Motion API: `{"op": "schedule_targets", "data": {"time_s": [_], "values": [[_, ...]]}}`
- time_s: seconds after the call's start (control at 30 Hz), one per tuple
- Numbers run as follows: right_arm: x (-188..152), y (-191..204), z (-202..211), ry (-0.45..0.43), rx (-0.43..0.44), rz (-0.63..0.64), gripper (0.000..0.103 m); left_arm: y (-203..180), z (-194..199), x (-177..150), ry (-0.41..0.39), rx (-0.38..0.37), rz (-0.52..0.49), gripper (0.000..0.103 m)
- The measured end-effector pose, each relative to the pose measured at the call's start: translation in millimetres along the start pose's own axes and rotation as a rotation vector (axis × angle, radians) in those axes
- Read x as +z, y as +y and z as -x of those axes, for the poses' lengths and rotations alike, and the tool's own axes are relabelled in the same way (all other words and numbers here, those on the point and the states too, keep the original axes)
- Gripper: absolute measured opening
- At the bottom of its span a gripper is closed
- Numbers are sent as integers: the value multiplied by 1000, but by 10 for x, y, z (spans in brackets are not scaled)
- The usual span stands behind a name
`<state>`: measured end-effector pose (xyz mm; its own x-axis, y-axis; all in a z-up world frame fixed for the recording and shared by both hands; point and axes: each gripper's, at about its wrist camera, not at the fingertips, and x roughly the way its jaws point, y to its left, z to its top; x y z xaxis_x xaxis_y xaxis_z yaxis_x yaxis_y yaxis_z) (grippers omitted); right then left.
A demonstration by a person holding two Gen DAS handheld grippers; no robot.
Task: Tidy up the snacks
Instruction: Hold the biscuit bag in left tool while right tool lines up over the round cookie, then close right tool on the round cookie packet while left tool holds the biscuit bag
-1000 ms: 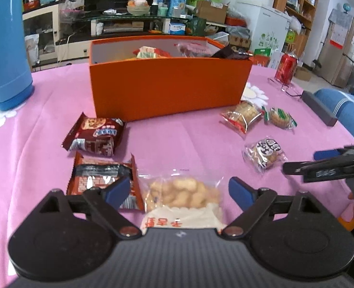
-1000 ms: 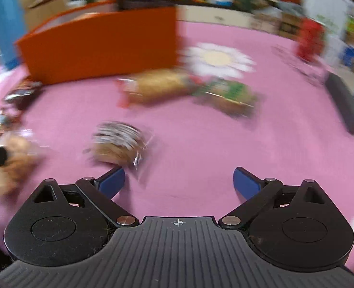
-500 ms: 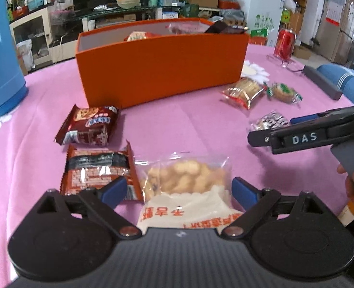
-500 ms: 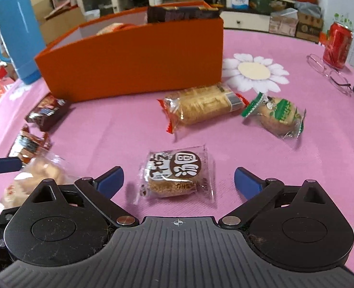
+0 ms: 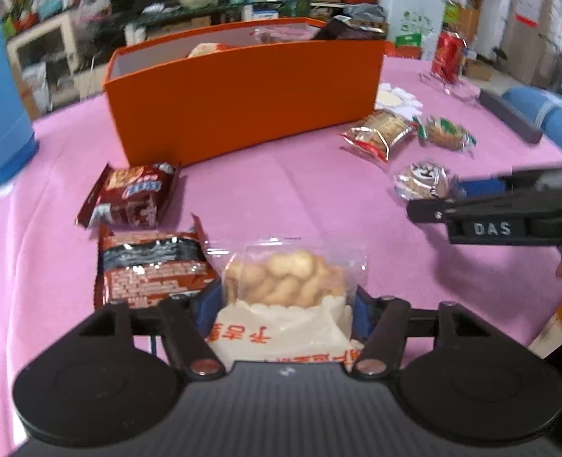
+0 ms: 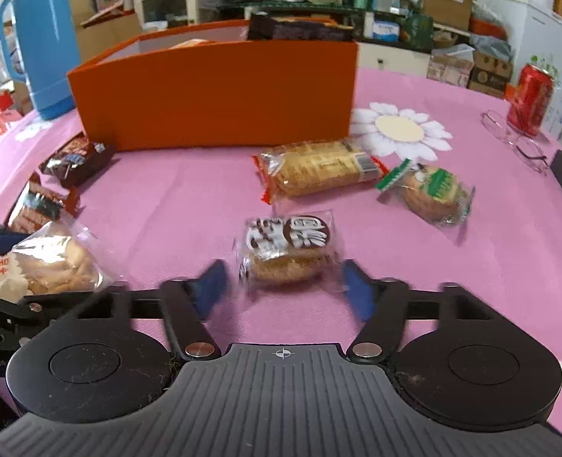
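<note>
A: Two hand-held grippers are at work over the pink tabletop. The left hand-held gripper, at the bottom centre of its view, is closing its jaws on the clear bag of twisted biscuits; the blue pads sit against both sides of the bag.

B: And the right one?

A: The right hand-held gripper is closing too, blue fingers blurred, with the small round-cake packet between them. I see a gap on each side, so the pads are not yet pressing it.

B: Where do the other snacks lie?

A: In the right view, a long cracker pack and a green-striped cake packet lie right of centre, just in front of the orange box. Two dark red wrappers sit at centre left in the left view, one just beside the biscuit bag.

B: Anything inside the box?

A: Some packets show above its rim. A blue thermos stands at upper left, a red can at upper right.
</note>
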<state>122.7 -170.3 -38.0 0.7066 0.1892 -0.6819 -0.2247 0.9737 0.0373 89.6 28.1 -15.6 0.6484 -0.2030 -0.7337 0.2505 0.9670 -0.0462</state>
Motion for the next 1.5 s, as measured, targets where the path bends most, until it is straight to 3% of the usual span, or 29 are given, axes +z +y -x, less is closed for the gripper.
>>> {"op": "schedule_targets", "data": {"time_s": [0.1,0.27,0.3,0.37,0.43,0.47,0.6,0.63,0.73,0.87,0.97,1.2,1.37,1.47,1.5], "values": [[-15,-93,143,-11,48,-81,38,67,169,38,-34,-14,53,63],[-58,-78,548,-96,60,-98,33,119,342,131,-87,-34,100,63],[-46,-60,595,-105,58,-90,28,123,326,139,-85,-34,105,63],[-34,-24,597,-104,33,-53,28,84,252,124,-56,-20,84,64],[-65,-30,479,-40,31,-40,30,43,179,78,-26,-15,57,64],[-107,-72,451,-24,61,-80,33,27,154,48,-15,-15,43,65],[-191,-133,604,-54,88,-149,80,-36,100,-50,-1,2,-18,73],[-228,-113,698,-75,82,-154,84,-44,83,-62,2,5,-28,73],[-352,2,865,-81,66,-183,84,-52,46,-75,5,6,-32,74],[-463,132,824,-20,86,-289,81,-34,41,-58,2,-5,-19,75],[-443,236,664,19,87,-253,76,14,47,-51,0,-26,1,75],[-237,177,355,21,77,-246,77,67,46,-37,-2,-52,25,77],[-260,227,280,25,51,-228,78,-43,-6,-68,-1,-14,-42,77],[-287,308,238,-12,-3,-151,65,-97,-22,-84,-15,18,-88,68],[-293,328,239,-16,-20,-124,54,-92,-14,-75,-20,19,-84,65]]}}
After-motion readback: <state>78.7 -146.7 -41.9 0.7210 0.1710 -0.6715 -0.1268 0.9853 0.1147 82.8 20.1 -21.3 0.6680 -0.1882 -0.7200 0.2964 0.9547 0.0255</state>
